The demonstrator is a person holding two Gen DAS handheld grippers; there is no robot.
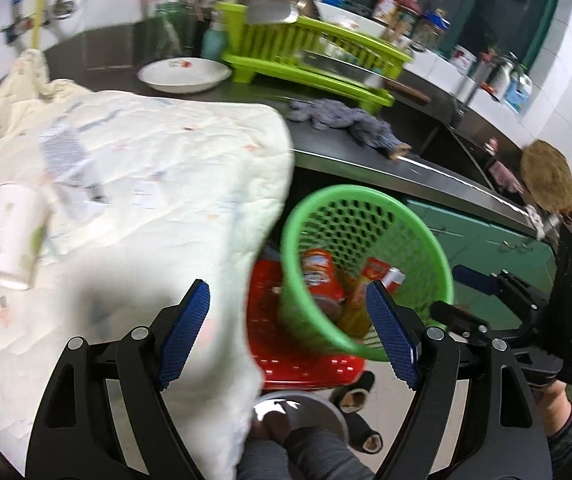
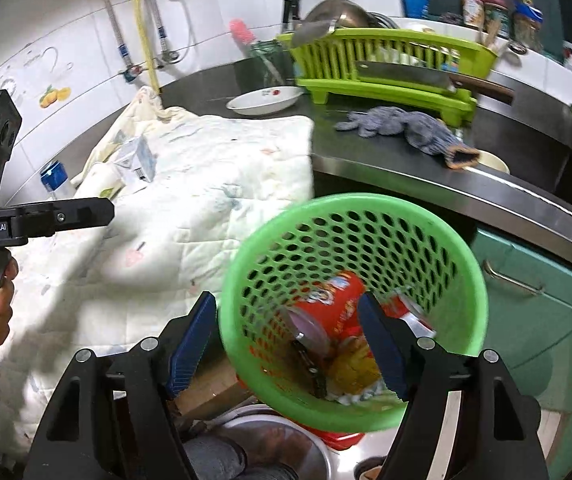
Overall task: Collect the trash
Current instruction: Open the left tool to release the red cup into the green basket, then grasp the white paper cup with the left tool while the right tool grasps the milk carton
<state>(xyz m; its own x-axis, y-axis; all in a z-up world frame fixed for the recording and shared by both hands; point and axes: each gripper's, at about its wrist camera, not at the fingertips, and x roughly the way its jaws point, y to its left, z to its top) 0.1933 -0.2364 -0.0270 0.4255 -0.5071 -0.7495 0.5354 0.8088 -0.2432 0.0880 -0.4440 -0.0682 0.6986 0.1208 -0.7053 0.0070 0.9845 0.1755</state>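
Note:
A green perforated basket [image 1: 370, 204] [image 2: 366, 216] stands on a red crate [image 1: 310, 364] beside the counter. It holds a red can [image 1: 320, 274] [image 2: 338, 300], a yellow wrapper [image 2: 352, 368] and other packets. My left gripper [image 1: 288, 334] is open and empty, over the quilt's edge and the basket. My right gripper [image 2: 286, 340] is open and empty, just above the basket's near rim. On the pale quilt [image 1: 157, 168] [image 2: 213, 184] lie a white bottle [image 1: 11, 232], a crumpled carton [image 2: 139, 156] and a blue-capped bottle [image 2: 53, 176].
The steel counter [image 2: 426, 172] carries a white bowl [image 2: 263, 100], a grey rag [image 2: 402, 124], a green dish rack [image 2: 386, 68] with a cleaver [image 2: 406, 74], and a sink at the right. Green cabinet doors [image 2: 534, 300] stand below. A steel basin [image 1: 310, 412] and slippers lie on the floor.

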